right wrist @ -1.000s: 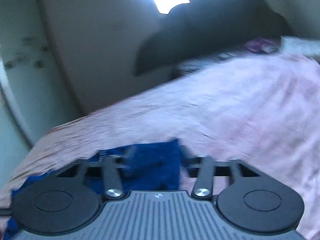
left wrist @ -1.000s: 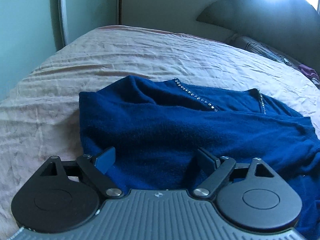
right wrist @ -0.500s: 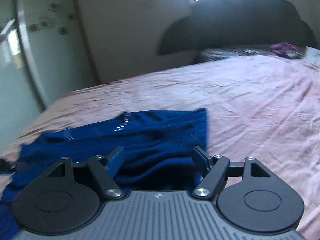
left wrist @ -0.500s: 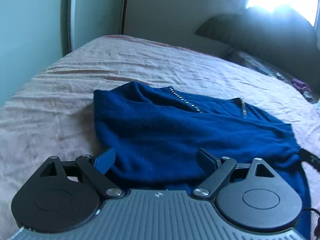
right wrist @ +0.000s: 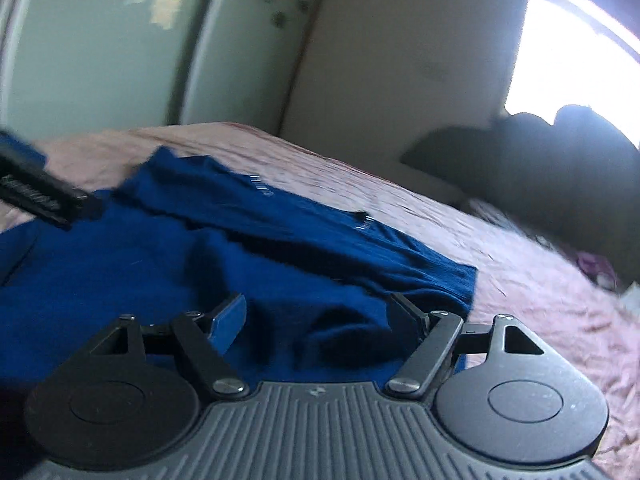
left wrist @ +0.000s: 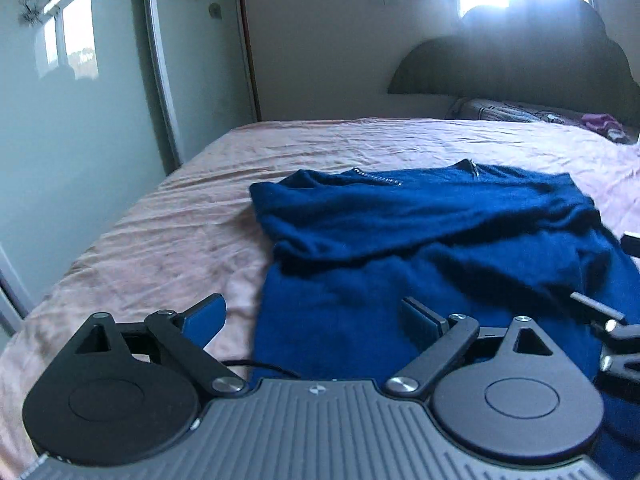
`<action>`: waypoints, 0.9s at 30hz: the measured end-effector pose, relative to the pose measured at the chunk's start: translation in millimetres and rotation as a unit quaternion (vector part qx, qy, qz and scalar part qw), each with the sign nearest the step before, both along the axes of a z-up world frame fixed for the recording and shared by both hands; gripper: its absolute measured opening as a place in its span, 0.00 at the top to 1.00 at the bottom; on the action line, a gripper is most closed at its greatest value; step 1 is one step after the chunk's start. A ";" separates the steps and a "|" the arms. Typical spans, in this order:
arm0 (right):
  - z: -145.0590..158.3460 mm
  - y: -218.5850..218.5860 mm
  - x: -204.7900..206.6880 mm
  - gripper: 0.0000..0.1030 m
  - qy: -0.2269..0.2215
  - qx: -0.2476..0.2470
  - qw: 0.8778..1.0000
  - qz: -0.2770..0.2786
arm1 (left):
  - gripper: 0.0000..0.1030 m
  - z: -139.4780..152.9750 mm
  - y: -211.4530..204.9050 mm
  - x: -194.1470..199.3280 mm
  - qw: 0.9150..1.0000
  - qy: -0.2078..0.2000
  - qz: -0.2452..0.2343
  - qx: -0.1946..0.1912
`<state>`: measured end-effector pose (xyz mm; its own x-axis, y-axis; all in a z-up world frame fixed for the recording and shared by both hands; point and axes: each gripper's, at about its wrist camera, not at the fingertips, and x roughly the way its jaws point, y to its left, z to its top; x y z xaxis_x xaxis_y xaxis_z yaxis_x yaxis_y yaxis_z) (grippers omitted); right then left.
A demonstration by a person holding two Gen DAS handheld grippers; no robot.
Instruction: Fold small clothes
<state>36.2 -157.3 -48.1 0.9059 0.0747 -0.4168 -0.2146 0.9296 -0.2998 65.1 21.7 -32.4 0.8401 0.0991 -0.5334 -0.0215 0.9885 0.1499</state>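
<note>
Nearest the lens in the left wrist view, the left gripper [left wrist: 314,314] is seen with its jaws spread wide and nothing clamped between them; one blue pad hangs over the sheet just beside the sweater's near-left edge, the other over the sweater itself. At the right border of that view, parts of the other tool are caught above the sweater. From the right wrist view, the right gripper [right wrist: 318,318] is likewise shown released, its jaws having just been opening, with only loose knit lying below the gap and no cloth pinched. The blue sweater [left wrist: 420,240] is spread on the bed [left wrist: 168,232], with its upper part folded down over the body so that a thick fold runs across it. A line of small studs [left wrist: 380,178] is visible along the sweater's far edge. Beyond the sweater, bare wrinkled pink sheet is seen, then a patterned pillow [left wrist: 508,112] and a purple item [left wrist: 600,122] against the dark headboard [left wrist: 520,68]. Left of the sweater, past the bed edge, a mirrored wardrobe [left wrist: 80,120] is shown.
</note>
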 end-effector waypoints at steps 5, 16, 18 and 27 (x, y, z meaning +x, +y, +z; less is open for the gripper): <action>-21.2 29.4 -25.8 0.25 -0.022 -0.085 0.995 0.048 | 0.08 -7.8 12.8 -23.4 1.000 0.005 0.028 -0.009; -39.8 56.5 -47.3 0.19 -0.077 -0.180 0.977 0.088 | 0.07 -29.9 26.1 -52.7 0.996 0.014 0.087 -0.025; -38.2 54.2 -47.1 0.19 -0.072 -0.175 0.978 0.088 | 0.08 -30.8 28.2 -52.5 0.996 0.016 0.087 -0.032; -43.3 57.2 -54.1 0.11 -0.118 -0.206 0.968 0.081 | 0.08 -30.7 17.5 -50.2 0.997 0.014 0.072 -0.025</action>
<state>-17.9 -100.2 -91.4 0.9696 0.0955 -0.2252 -0.2287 0.6799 -0.6967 14.9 39.2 -63.1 0.8035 0.1897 -0.5643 -0.1600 0.9818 0.1022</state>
